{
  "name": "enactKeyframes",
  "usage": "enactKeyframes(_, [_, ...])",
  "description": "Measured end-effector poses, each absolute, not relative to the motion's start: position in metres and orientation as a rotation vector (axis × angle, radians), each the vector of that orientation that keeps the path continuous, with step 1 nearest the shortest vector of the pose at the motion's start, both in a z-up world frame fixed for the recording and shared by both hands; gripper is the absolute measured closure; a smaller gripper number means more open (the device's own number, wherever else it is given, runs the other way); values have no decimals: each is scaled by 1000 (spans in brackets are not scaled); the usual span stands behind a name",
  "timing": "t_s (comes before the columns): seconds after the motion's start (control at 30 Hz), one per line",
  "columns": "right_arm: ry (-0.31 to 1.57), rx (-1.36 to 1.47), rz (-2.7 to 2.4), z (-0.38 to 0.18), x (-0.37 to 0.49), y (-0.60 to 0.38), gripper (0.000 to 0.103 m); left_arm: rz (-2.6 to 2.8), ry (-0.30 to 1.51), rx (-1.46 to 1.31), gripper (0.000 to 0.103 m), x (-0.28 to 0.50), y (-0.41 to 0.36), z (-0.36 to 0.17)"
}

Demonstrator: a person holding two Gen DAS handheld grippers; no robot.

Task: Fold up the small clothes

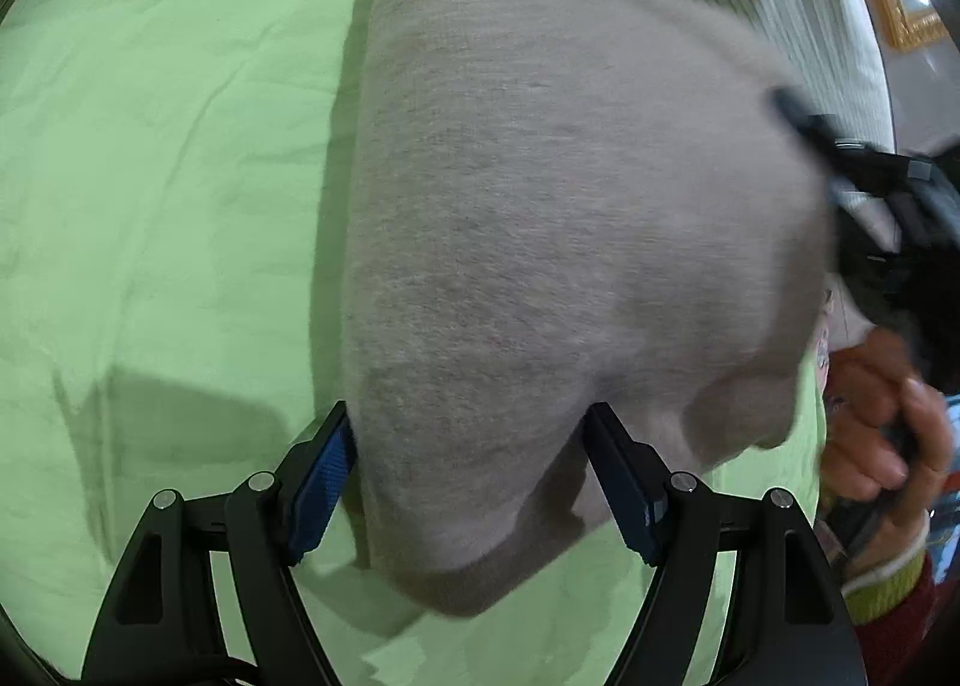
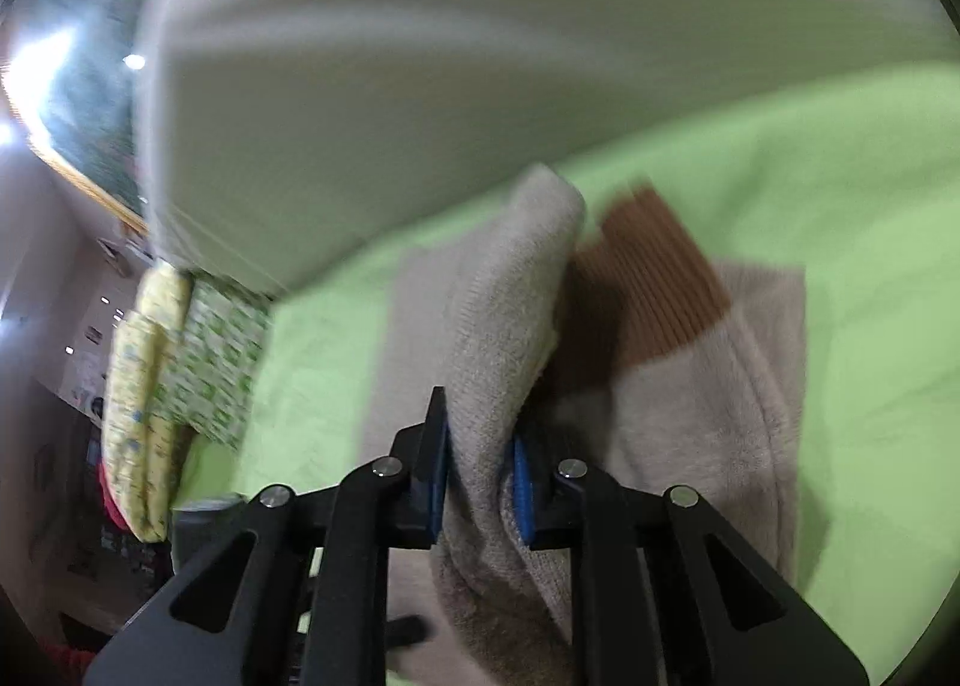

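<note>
Beige-grey fuzzy knit garment is on the light green bedsheet, part lifted, part lying flat. A brown ribbed band shows on the flat portion in the right wrist view.

Left gripper: jaws spread wide, lifted cloth hanging between the blue pads, touching or just beside the left pad only. No clamp visible, so it reads as open.

Right gripper: jaws closed in on a bunched fold of the same knit, blue pads pressing both sides. It is gripping the garment. The person's right hand is visible on that tool from the left wrist view.

Handling, judged: light, soft, fully limp, and will sag and drape from any single hold. The fuzzy surface should give the pads decent friction, so slip risk is low. Thick fabric bunches, so a pinch may catch extra layers.

Best hold: edge or corner, through one doubled layer, with both grippers well apart along the same edge to keep it taut. Frames are motion-blurred, so fine detail is unclear.
</note>
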State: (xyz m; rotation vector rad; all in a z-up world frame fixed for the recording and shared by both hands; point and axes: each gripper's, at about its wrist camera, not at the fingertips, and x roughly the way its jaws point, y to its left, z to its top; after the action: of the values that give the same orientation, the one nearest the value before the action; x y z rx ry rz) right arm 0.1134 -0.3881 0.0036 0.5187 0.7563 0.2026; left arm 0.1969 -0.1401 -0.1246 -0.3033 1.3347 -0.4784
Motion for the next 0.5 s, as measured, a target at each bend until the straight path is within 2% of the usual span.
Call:
enactKeyframes(0.1, [732, 515, 71, 7, 89, -407, 90, -494, 1334, -242, 25, 199, -158, -125])
enactKeyframes(0.2, [847, 601, -14, -36, 93, -433, 89, -493, 1358, -190, 26, 201, -171, -132])
enactKeyframes(0.27, [882, 600, -52, -56, 95, -442, 82, -494, 1366, -187, 26, 202, -172, -136])
enactKeyframes(0.33, [898, 635, -50, -65, 93, -448, 69, -494, 1369, -188, 26, 201, -169, -134])
enactKeyframes(0.5, [824, 632, -38, -40, 56, -441, 66, -492, 1362, -155, 26, 183, -150, -123])
